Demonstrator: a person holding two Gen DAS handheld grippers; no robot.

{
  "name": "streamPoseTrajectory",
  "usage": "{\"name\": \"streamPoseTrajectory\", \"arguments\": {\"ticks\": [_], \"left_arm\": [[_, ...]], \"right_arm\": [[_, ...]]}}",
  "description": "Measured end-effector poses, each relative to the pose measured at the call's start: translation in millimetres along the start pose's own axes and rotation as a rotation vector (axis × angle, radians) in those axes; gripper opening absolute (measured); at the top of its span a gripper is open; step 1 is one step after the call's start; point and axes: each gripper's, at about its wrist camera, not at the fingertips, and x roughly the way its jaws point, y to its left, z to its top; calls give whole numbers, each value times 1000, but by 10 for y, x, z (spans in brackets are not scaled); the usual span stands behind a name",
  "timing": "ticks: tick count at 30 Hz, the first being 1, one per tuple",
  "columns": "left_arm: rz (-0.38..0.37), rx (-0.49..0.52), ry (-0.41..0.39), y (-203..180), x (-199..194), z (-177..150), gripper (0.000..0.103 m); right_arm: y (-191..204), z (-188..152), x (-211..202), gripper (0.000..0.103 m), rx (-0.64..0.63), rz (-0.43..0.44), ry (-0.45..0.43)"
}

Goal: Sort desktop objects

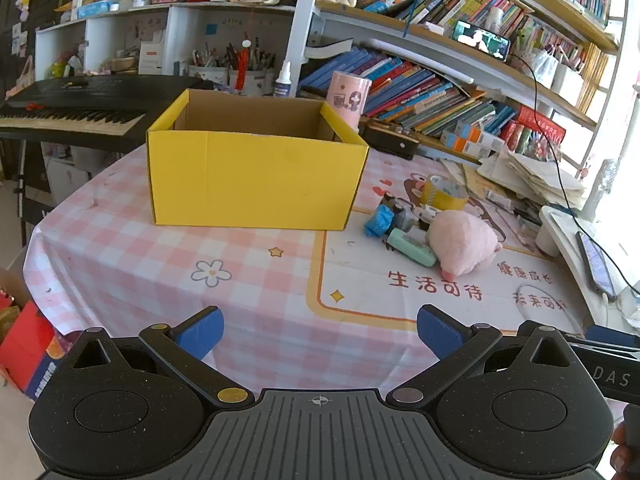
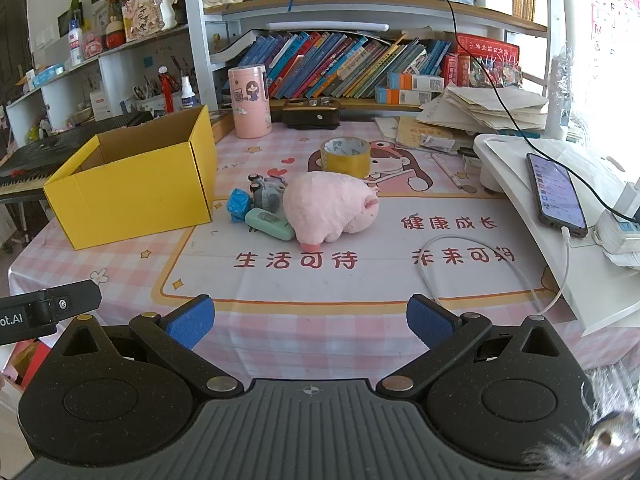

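Observation:
An open yellow box (image 1: 256, 176) (image 2: 132, 188) stands on the pink checked tablecloth. To its right lies a cluster: a pink plush toy (image 1: 464, 240) (image 2: 332, 208), a mint green case (image 1: 412, 247) (image 2: 269, 223), a blue crumpled item (image 1: 379, 221) (image 2: 239, 202), a small grey toy (image 1: 400, 210) (image 2: 267, 193) and a roll of yellow tape (image 1: 444, 191) (image 2: 346, 155). My left gripper (image 1: 320, 334) is open and empty near the table's front edge. My right gripper (image 2: 310, 322) is open and empty, well short of the cluster.
A pink canister (image 2: 249, 100) stands behind the box. A white stand (image 2: 560, 216) with a charging phone (image 2: 556, 194) is at the right, its white cable (image 2: 496, 264) looping on the mat. Paper stacks (image 2: 484, 112), bookshelves (image 2: 352, 60) and a keyboard (image 1: 76, 118) border the table.

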Motion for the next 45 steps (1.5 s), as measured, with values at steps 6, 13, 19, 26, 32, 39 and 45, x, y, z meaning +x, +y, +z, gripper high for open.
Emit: {"name": "streamPoseTrajectory", "arguments": {"ticks": [6, 13, 19, 26, 32, 39, 45], "left_arm": [[-3, -2, 2, 5, -5, 0, 103], [22, 5, 3, -10, -25, 9, 103], [12, 13, 6, -42, -26, 22, 103], [15, 20, 10, -56, -20, 30, 103], [7, 16, 6, -38, -33, 35, 103], [3, 12, -2, -24, -43, 37, 103], [11, 0, -3, 3, -51, 42, 103]], "right_arm": [[4, 0, 6, 103, -1, 0, 1], [-15, -23, 3, 103, 2, -5, 1], [-40, -25, -4, 103, 7, -11, 2], [-39, -21, -3, 103, 7, -14, 4], [-23, -8, -20, 103, -1, 0, 1], [37, 7, -29, 103, -19, 19, -2], [86, 12, -22, 103, -34, 29, 9]]}}
